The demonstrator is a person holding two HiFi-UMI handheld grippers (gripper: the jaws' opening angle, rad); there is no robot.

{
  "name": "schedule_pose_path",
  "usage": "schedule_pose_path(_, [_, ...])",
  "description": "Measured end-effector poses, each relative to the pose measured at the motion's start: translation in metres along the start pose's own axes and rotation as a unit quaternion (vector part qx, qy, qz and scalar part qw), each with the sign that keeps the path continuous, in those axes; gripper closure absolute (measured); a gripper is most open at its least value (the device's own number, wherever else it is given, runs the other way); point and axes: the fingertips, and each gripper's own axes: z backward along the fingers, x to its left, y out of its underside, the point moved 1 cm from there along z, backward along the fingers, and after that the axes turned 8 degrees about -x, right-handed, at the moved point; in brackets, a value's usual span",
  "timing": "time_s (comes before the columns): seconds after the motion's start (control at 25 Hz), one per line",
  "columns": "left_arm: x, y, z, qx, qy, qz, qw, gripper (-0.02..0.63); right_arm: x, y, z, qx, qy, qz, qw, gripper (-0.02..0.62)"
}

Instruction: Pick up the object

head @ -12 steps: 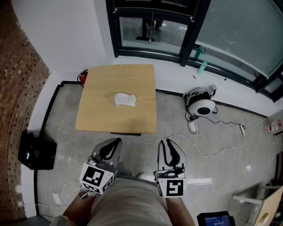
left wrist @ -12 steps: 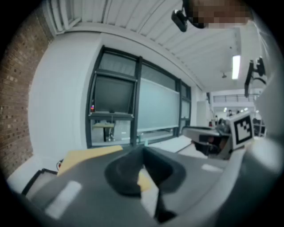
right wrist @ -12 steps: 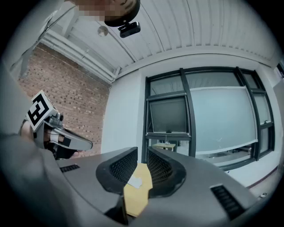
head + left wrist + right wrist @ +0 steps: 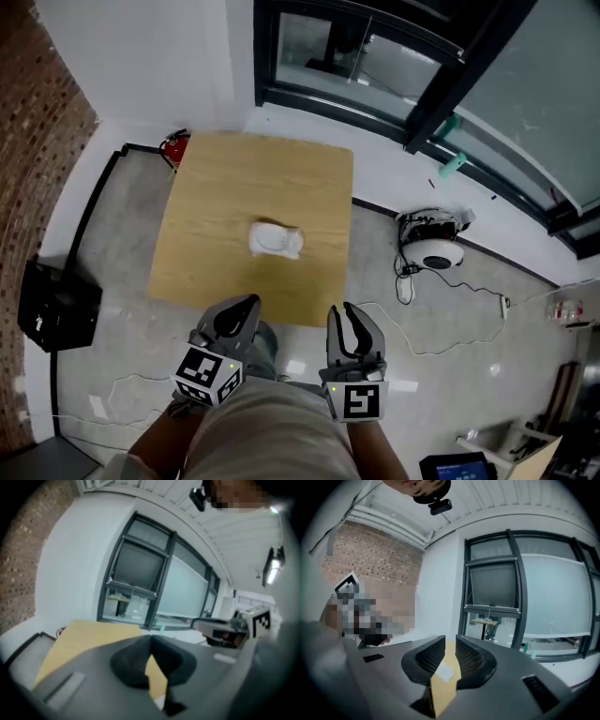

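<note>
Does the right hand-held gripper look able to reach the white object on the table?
Probably yes: nothing stands between the right hand-held gripper and the white object, though its jaws are shut.

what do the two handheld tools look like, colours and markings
The left grey-and-black tool and the right grey-and-black tool match: grey bodies, black curved jaws. The right one's black pads look mesh-textured. Each carries a white cube with black square markers. The person wears khaki clothing.
</note>
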Motion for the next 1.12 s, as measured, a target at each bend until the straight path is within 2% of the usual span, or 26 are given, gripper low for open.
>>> schedule_pose_path(0.12, [0.054,0.014,-0.044,0.027,-0.024,0.057,0.9977,0.603,0.003,0.023,-0.078,0.052,-0.048,0.014,0.997,0.522])
schedule_pose_path(0.24, [0.083,0.041,-0.077,0.072,-0.055,0.102,0.9907,0.603,0.006,0.057,-0.137,0.112,-0.109,0.015,0.988,0.520])
schedule_pose_path(0.32, [0.096,0.063,-0.096,0.099,-0.074,0.148,0.9812,0.603,0.011,0.080,-0.170,0.147,-0.176,0.022,0.973,0.520])
schedule_pose_path(0.4, [0.103,0.088,-0.111,0.116,-0.085,0.210,0.9670,0.603,0.020,0.105,-0.194,0.184,-0.266,0.033,0.946,0.520])
schedule_pose_path(0.52, [0.112,0.121,-0.135,0.109,-0.106,0.304,0.9406,0.603,0.024,0.151,-0.228,0.250,-0.390,0.056,0.884,0.518])
schedule_pose_path(0.6, [0.121,0.140,-0.151,0.087,-0.138,0.350,0.9224,0.535,0.019,0.182,-0.252,0.300,-0.444,0.057,0.842,0.516])
schedule_pose_path(0.68, [0.132,0.157,-0.167,0.062,-0.182,0.383,0.9035,0.499,0.015,0.211,-0.276,0.349,-0.487,0.042,0.800,0.512])
schedule_pose_path(0.8, [0.138,0.179,-0.185,0.025,-0.235,0.424,0.8745,0.421,0.016,0.248,-0.300,0.426,-0.549,0.023,0.719,0.480])
schedule_pose_path(0.88, [0.142,0.190,-0.192,0.003,-0.249,0.445,0.8600,0.383,0.023,0.271,-0.307,0.466,-0.583,0.041,0.664,0.443])
schedule_pose_path(0.96, [0.148,0.198,-0.195,-0.020,-0.254,0.462,0.8493,0.363,0.036,0.288,-0.307,0.494,-0.616,0.060,0.610,0.424])
schedule_pose_path(1.0, [0.151,0.200,-0.196,-0.030,-0.255,0.466,0.8468,0.360,0.044,0.294,-0.303,0.505,-0.631,0.061,0.585,0.420])
schedule_pose_path(1.12, [0.162,0.205,-0.197,-0.050,-0.249,0.465,0.8481,0.350,0.064,0.300,-0.292,0.525,-0.670,0.056,0.522,0.420])
